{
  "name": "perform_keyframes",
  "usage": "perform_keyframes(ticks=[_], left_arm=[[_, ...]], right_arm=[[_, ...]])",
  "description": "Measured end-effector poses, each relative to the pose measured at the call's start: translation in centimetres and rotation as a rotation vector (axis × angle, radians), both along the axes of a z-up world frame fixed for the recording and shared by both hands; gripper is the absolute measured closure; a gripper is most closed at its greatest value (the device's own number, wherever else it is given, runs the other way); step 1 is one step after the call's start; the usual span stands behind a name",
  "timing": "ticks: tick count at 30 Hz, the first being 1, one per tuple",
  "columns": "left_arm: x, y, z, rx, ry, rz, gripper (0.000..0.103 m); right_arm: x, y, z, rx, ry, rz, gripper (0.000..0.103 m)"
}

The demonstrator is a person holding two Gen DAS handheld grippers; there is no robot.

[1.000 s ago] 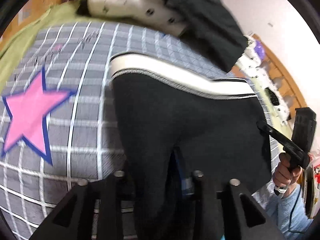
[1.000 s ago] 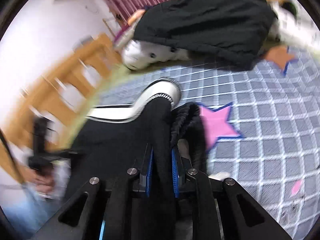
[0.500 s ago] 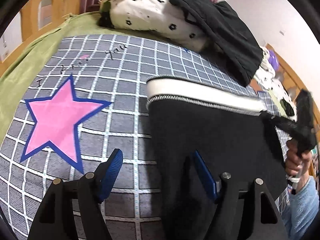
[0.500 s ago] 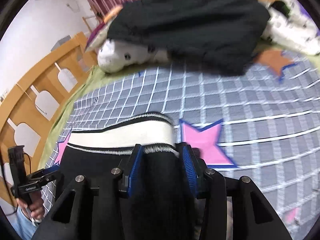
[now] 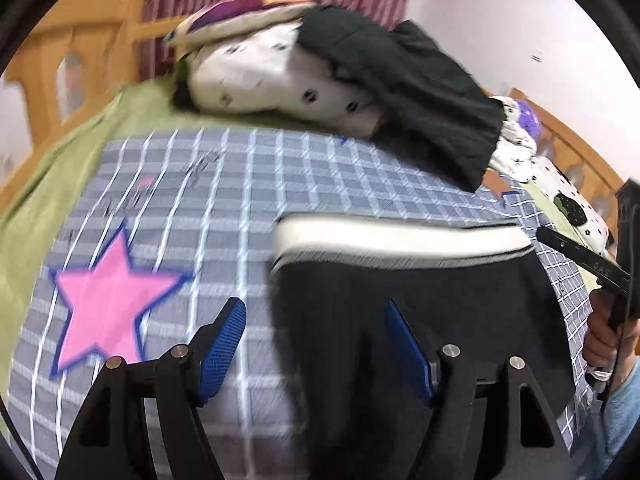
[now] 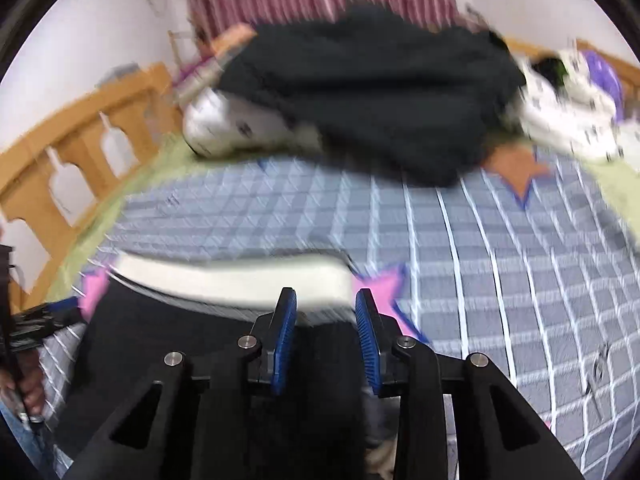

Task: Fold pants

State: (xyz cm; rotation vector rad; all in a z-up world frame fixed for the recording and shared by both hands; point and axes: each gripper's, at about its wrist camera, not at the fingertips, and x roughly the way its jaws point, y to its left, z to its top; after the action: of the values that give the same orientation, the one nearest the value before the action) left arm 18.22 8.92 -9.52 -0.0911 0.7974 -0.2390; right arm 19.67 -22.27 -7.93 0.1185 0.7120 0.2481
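Black pants with a white waistband lie folded on a grey checked blanket. My left gripper is open above the pants' left edge, its blue pads wide apart and holding nothing. In the right wrist view the pants and waistband lie just ahead. My right gripper is open over the pants' right side, pads apart with black cloth below them. The right gripper also shows at the right edge of the left wrist view, held by a hand.
A pink star is printed on the blanket at left. A white spotted pillow and a black garment lie at the head of the bed. A wooden bed rail runs along the side. An orange star is far right.
Both grippers let go of the pants and opened, the left earlier than the right. Both have drawn back, and the pants now lie flat on the blanket.
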Motion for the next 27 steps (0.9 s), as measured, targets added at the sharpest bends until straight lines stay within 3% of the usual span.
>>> perform_keyframes(ticks=[4,6,9,16,22,27], left_arm=[[4.0,-3.1,-0.8,0.02,0.059,-0.059,0.033],[5.4,-4.2,-2.5,0.081,0.098,-0.04,0.044],[5.3,-5.6,-4.2,0.191,0.053,-0.053,0.044],[5.0,-5.5,-4.3,0.173,0.04,-0.055,0.042],[1.2,-5.6,-3.2,0.207,0.07,-0.075,0.042],[-5.6,-5.2,-3.1,0.188,0.106,-0.134,0.041]], right_arm=[[1.3,2.6,-0.5,-0.005,0.015,0.096,0.071],[2.6,3.5,-3.2,-0.067,0.078,0.092,0.071],[2.8,3.3,-4.4,-0.114,0.056,0.102,0.073],[2.5,3.1,-4.4,-0.132,0.051,0.092,0.076],[0.8,3.0,-3.5,-0.14,0.07,0.099,0.075],[-5.5,2.0,-3.6,-0.127,0.113,0.126,0.075]])
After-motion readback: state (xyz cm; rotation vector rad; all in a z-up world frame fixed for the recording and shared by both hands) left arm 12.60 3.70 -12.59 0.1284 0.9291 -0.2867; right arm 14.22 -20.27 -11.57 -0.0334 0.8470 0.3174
